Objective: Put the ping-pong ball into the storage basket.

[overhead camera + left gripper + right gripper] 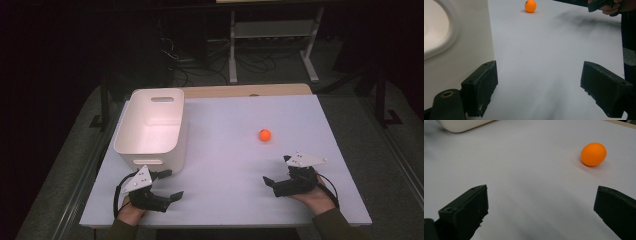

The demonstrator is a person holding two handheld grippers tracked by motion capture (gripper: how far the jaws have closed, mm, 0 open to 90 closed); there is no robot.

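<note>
High view: a small glossy orange ball (pixel 265 135) sits alone on the white rectangular tabletop (pixel 225 165), right of centre in the frame. A white plastic bin with rounded corners and handle slots (pixel 152 127) stands at centre left, on the table's left part.

The left gripper (pixel 168 185) rests at lower left, just in front of the bin's near wall, jaws spread wide with nothing between them. The right gripper (pixel 277 170) rests at lower right, below the ball and apart from it, jaws likewise parted and empty.

Left gripper view: ball at top centre, well beyond the jaws; bin wall along the left edge. Right gripper view: ball at upper right, ahead of the jaws, not touching either.
</note>
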